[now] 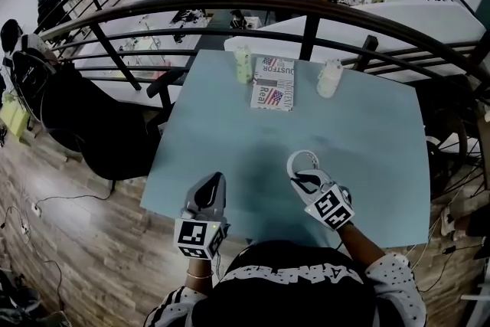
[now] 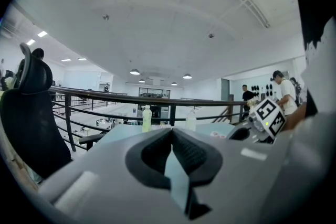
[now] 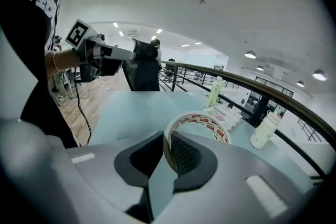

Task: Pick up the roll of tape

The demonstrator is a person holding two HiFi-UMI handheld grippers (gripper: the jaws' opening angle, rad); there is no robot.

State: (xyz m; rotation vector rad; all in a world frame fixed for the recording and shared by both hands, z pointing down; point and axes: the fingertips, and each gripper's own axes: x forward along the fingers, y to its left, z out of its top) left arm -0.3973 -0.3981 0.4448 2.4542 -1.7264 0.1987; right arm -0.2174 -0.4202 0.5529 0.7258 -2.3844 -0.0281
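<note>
The roll of tape [image 1: 302, 161], white with red print, hangs above the pale blue table [image 1: 367, 142] near its front edge. My right gripper [image 1: 304, 178] is shut on it. In the right gripper view the roll's [image 3: 202, 123] near wall is pinched between the two dark pads [image 3: 184, 153], and the ring stands upright beyond them. My left gripper [image 1: 214, 184] floats to the left of the roll, over the table's front edge, holding nothing. In the left gripper view its jaws [image 2: 171, 134] meet at the tips, and the right gripper's marker cube [image 2: 269, 116] shows at the right.
At the table's far side stand a greenish bottle [image 1: 243, 65], a white bottle [image 1: 329, 78] and a printed booklet [image 1: 273, 83] between them. A dark railing [image 1: 306, 8] runs behind the table. A black chair [image 1: 84, 119] stands on the wooden floor at the left.
</note>
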